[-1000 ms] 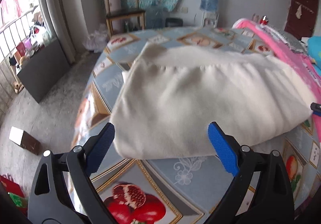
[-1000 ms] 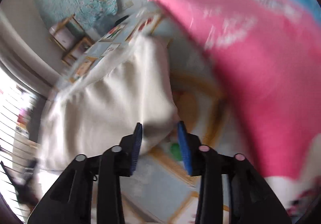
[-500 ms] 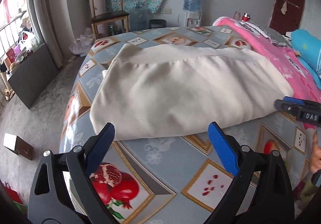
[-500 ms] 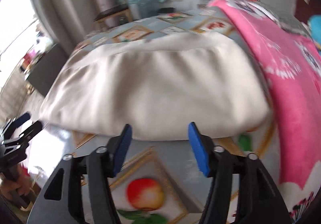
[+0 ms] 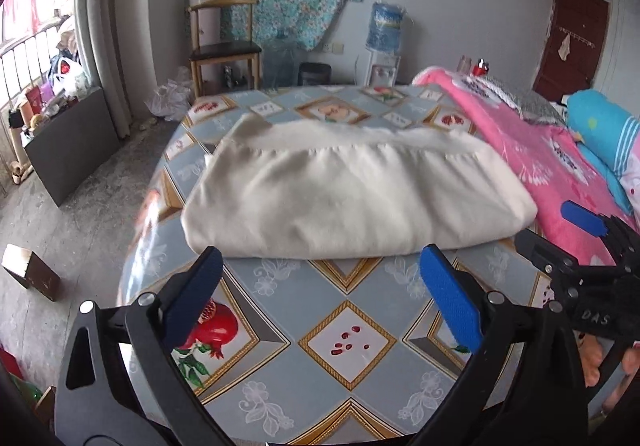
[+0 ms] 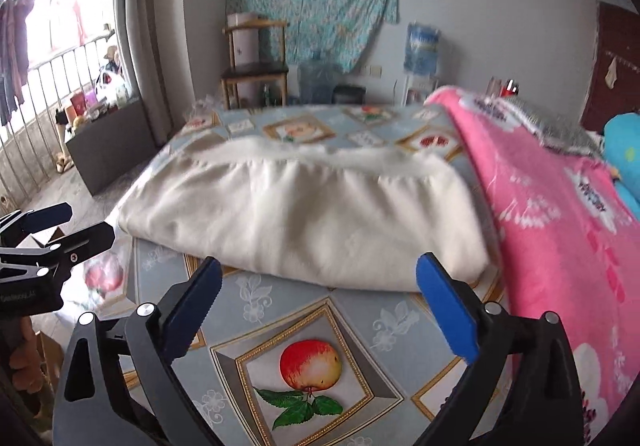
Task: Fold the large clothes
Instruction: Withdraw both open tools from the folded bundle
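A large cream garment (image 5: 352, 190) lies folded into a wide rectangle on the fruit-patterned bed cover (image 5: 348, 330); it also shows in the right wrist view (image 6: 304, 214). My left gripper (image 5: 320, 298) is open and empty, held above the cover just short of the garment's near edge. My right gripper (image 6: 320, 298) is open and empty, likewise short of the near edge. The right gripper also shows at the right in the left wrist view (image 5: 560, 234), and the left gripper at the left in the right wrist view (image 6: 68, 226).
A pink blanket (image 5: 532, 150) lies along the garment's right side, with a blue pillow (image 5: 604, 130) beyond. A wooden chair (image 5: 224, 46) and a water dispenser (image 5: 384, 38) stand at the far wall. A dark cabinet (image 5: 72, 142) and a small box (image 5: 30, 270) are on the floor left.
Both grippers have pulled back from the garment toward me. The right gripper swung round from the garment's right corner to face its near edge and opened wider. The garment lies still.
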Demonstrator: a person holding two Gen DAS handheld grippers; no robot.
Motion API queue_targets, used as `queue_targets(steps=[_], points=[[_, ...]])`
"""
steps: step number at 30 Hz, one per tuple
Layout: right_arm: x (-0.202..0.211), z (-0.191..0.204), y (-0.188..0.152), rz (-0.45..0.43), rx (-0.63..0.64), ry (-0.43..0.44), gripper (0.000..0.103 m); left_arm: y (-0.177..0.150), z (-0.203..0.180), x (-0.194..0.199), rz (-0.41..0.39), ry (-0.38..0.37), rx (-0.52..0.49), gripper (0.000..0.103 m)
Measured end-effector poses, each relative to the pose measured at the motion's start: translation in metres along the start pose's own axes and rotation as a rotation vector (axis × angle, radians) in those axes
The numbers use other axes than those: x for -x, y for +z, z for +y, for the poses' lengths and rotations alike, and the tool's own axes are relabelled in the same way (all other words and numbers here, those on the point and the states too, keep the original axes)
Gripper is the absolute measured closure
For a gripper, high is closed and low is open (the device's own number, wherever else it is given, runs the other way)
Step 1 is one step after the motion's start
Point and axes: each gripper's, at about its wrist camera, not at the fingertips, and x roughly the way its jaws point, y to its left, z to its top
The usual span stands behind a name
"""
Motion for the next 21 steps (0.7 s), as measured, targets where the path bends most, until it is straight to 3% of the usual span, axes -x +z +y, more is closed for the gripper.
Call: queue_targets(steps=[3, 6, 12, 15, 21], points=[[0.020, 0.001, 0.005, -0.066, -0.007, -0.063, 0.006, 0.006, -0.004, 0.019, -0.046, 0.056, -0.015, 0.008], [0.036, 0.005, 0.007, -0.093, 0.019, -0.101, 0.006, 0.013, -0.010, 0.028, -0.041, 0.167, -0.046, 0.008], [0.055, 0.011, 0.007, -0.109, 0.046, -0.154, 0.006, 0.016, -0.011, 0.041, -0.068, 0.214, -0.007, 0.008], [0.056, 0.007, 0.008, -0.087, 0.010, -0.149, 0.006, 0.016, -0.016, 0.033, -0.013, 0.202, -0.042, 0.008], [0.040, 0.000, 0.007, -0.006, -0.045, -0.116, 0.006, 0.008, -0.012, 0.009, 0.108, 0.176, 0.058, 0.008]])
